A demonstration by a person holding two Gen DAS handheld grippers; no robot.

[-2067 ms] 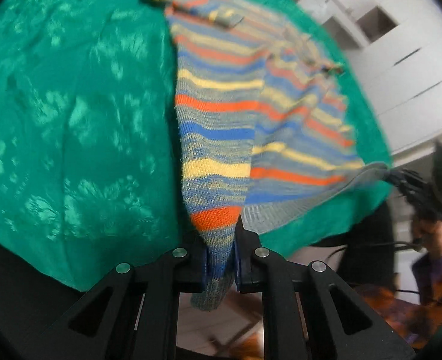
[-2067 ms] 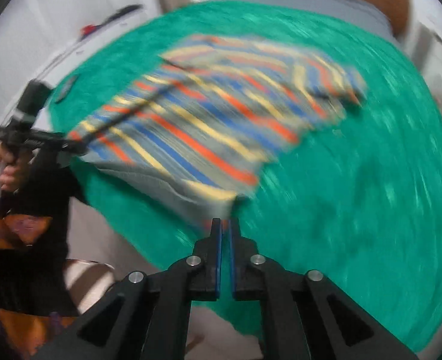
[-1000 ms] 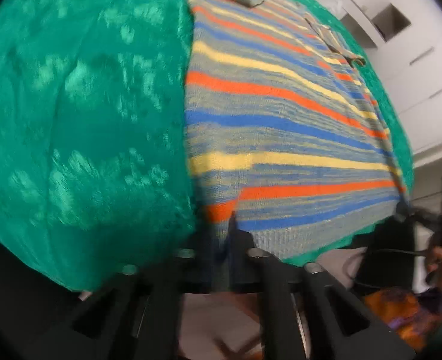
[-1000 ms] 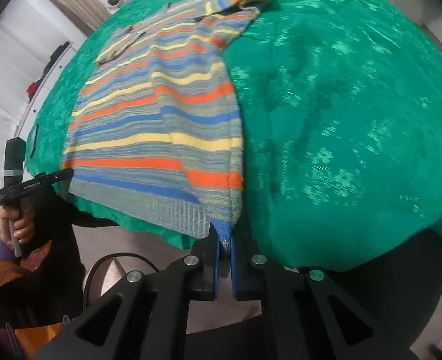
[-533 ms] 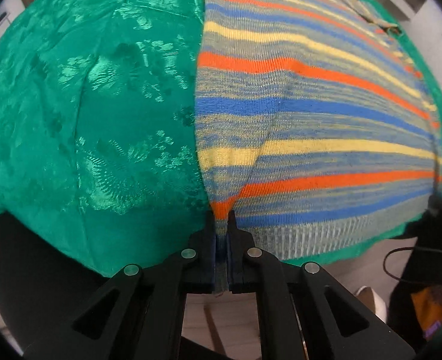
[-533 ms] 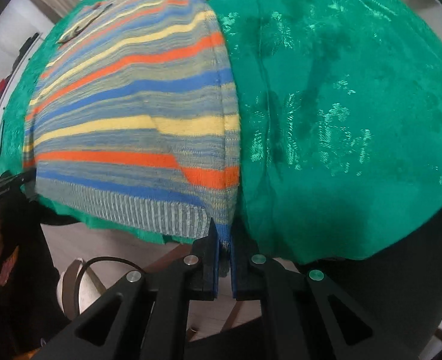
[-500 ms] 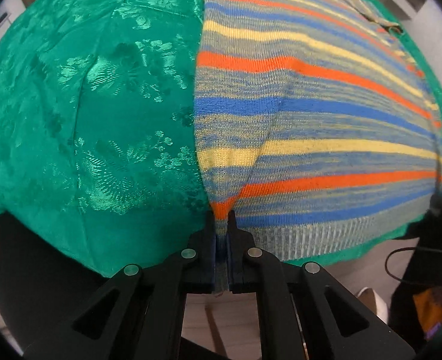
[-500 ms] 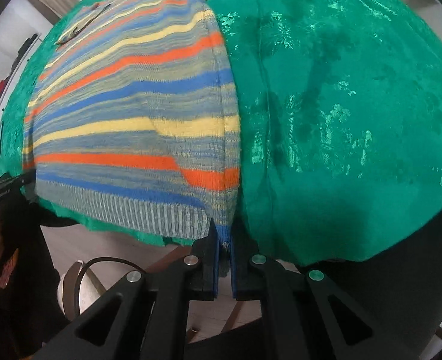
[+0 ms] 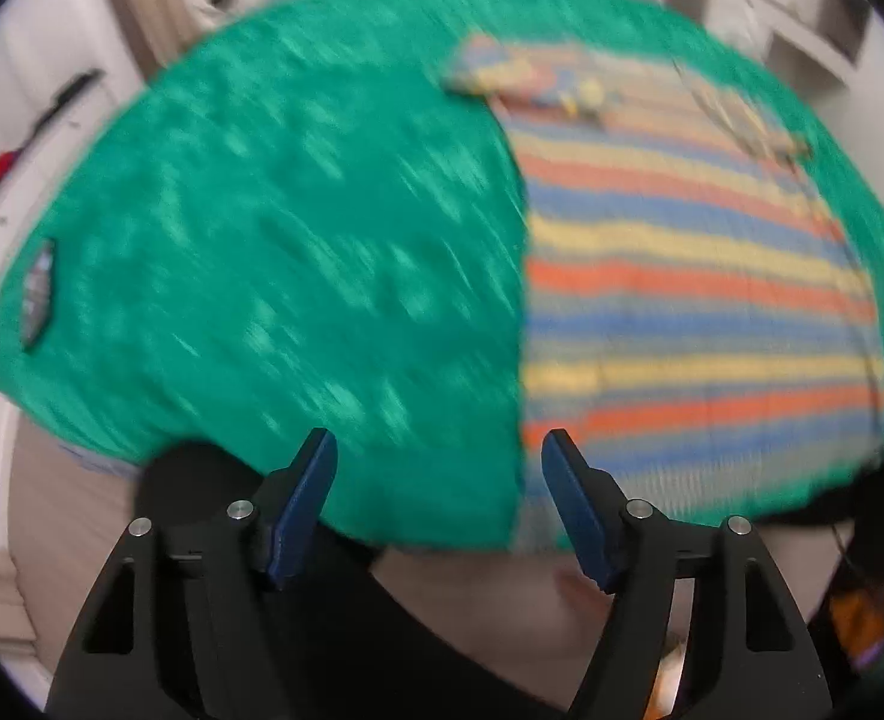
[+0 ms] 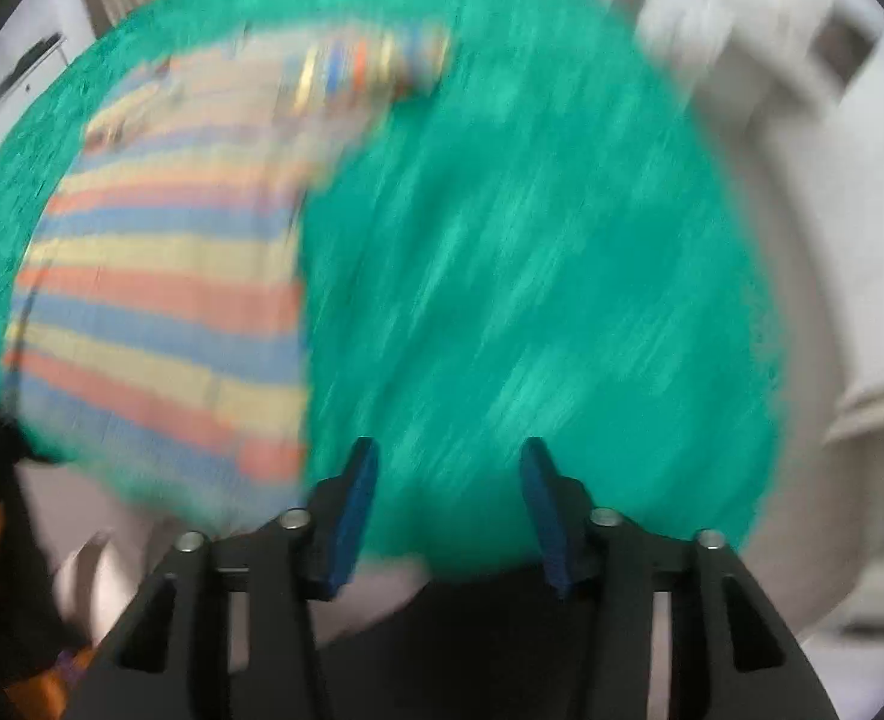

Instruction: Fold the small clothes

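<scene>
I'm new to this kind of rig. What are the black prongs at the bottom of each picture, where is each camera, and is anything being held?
Each picture comes from a fisheye camera on a hand-held two-finger gripper, looking along its fingers. The prongs are the left gripper and the right gripper. On the green tablecloth a striped sweater lies spread out. Both pictures are blurred. Both grippers' jaws have just been opening; they stand apart with nothing between them, so nothing is held.

A green patterned cloth (image 9: 273, 252) covers the table; white cabinets (image 10: 832, 60) stand behind.
</scene>
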